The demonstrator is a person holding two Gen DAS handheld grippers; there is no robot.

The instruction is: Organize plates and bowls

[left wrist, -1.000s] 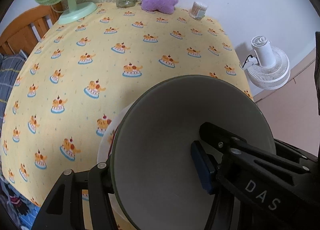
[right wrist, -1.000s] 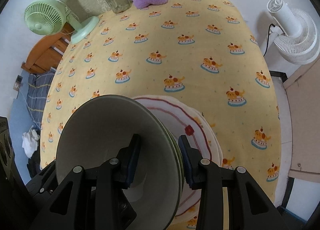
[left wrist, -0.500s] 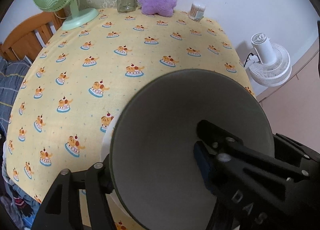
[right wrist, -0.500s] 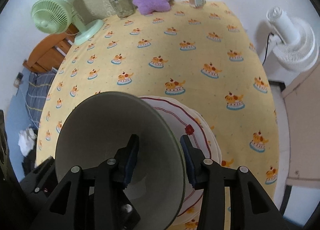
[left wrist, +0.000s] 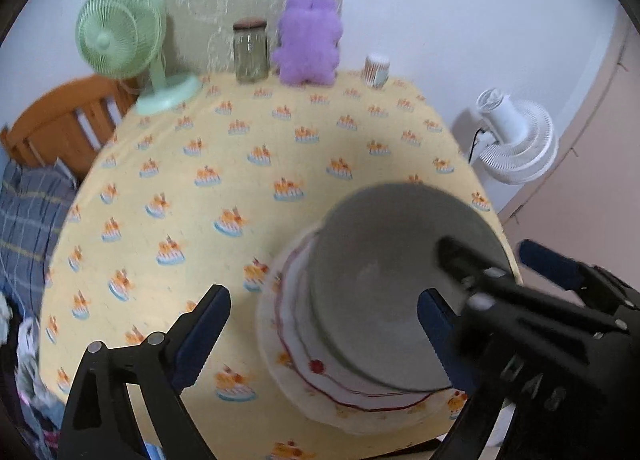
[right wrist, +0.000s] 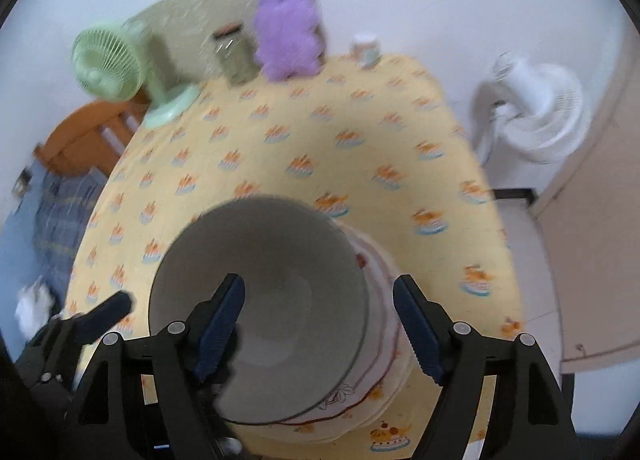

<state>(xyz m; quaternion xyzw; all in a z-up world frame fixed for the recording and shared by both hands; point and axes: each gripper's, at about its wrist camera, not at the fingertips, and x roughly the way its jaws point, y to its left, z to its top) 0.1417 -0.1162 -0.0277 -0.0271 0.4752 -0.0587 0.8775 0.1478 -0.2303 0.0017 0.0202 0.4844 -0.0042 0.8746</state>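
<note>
- Both grippers have let go since a second ago: then each one clamped the grey bowl's rim, and now the left gripper (left wrist: 324, 324) and right gripper (right wrist: 320, 320) sit higher and further back, with more of the table in view.
- My left jaws are opening and stand wide apart; the left finger is clear of the stack and the right one hangs over the bowl's near side, and I see no pad pressing on the rim.
- My right jaws are opening too, one finger over the bowl's inside, the other out over the plate rim, nothing pinched between them.
- I see the grey bowl (right wrist: 272, 268) resting on top of the white plates (left wrist: 304, 364), those with the red wavy line, at the near right edge of the table (left wrist: 248, 187).
- I judge the stacking step done: bowl on plates, one pile. I spot no other plate or bowl loose on the yellow cloth, so little or nothing seems left, though the near edge is partly hidden behind my fingers.
- The pile sits close to the table edge, which I read as a slight tipping risk if I brush it while pulling away.
- At the far side stand a green fan (left wrist: 120, 31), a glass jar (left wrist: 250, 49), a purple plush toy (left wrist: 308, 43) and a small container (left wrist: 376, 67), all well apart from the pile.
- Off the table, a white fan (left wrist: 516, 139) stands on the right and a wooden chair (left wrist: 60, 123) on the left; neither blocks my retreat.
</note>
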